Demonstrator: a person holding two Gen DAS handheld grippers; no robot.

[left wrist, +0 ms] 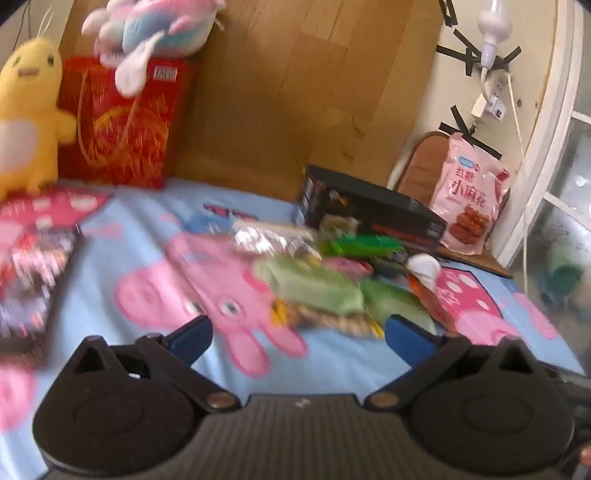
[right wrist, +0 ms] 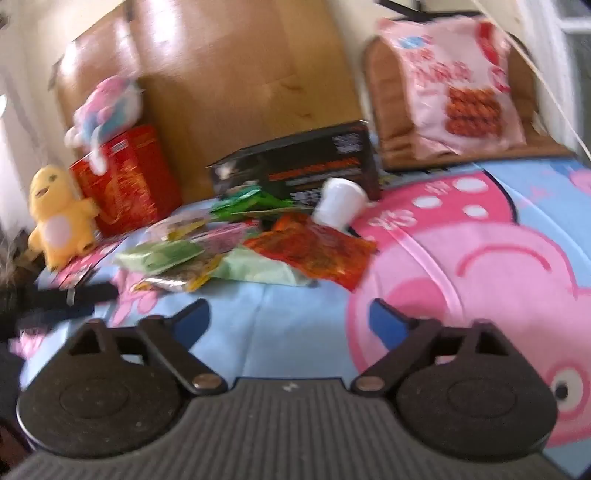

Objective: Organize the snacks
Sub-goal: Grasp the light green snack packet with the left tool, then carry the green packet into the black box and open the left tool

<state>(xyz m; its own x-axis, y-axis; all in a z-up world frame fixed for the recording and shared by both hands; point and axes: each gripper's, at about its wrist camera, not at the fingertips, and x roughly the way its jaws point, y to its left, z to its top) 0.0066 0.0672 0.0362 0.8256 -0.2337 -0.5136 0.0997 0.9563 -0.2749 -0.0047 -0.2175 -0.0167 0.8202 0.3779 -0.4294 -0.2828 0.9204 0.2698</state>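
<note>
Blue cartoon bedsheet, wooden headboard behind.

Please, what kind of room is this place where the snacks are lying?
Most likely a bedroom at home. The snack packets lie on a bed with a cartoon pig sheet, a wooden headboard stands behind it, and a yellow plush toy sits in the corner.

We see a bed under a light-blue sheet printed with pink cartoon pigs. A wooden headboard runs along its far edge. To the right, a cream wall carries black tape strips, a bare white bulb and a white cable. A white-framed window sits far right; daylight glares off the headboard.
</note>
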